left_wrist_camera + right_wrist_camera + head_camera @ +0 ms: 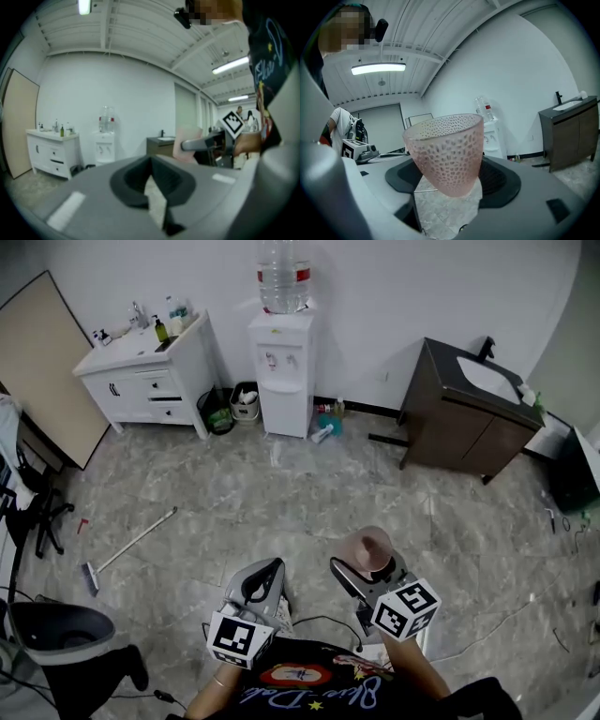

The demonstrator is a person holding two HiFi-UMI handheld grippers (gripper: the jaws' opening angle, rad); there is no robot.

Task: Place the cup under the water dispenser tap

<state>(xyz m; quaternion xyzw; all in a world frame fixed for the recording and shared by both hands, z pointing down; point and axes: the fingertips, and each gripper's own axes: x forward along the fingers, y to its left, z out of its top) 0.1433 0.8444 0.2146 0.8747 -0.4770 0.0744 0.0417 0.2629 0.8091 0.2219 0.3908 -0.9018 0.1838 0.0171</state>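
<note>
Right gripper (364,563): clamped on the lower part of a pink dimpled frosted-glass cup (445,154), which stands upright with its rim above the jaws.
Left gripper (261,582): just left of the right gripper, jaws drawn together with nothing between them.
Cup's place: held in the air over the floor, well apart from the white water dispenser (283,371) and its taps.
Floor: grey marbled tile floor (281,493) lies below both grippers; a long-handled broom (127,549) lies on it ahead and left of the left gripper.
Far wall: white; the dispenser, with a clear bottle on top, stands against it well ahead of both grippers, a small black bin (217,413) just to its left.
Far left: a white vanity cabinet with a sink (150,371), then a beige board (47,362) leaning on the wall.
Far right: a dark brown vanity cabinet with a white basin (469,423), ahead and right of the right gripper.
</note>
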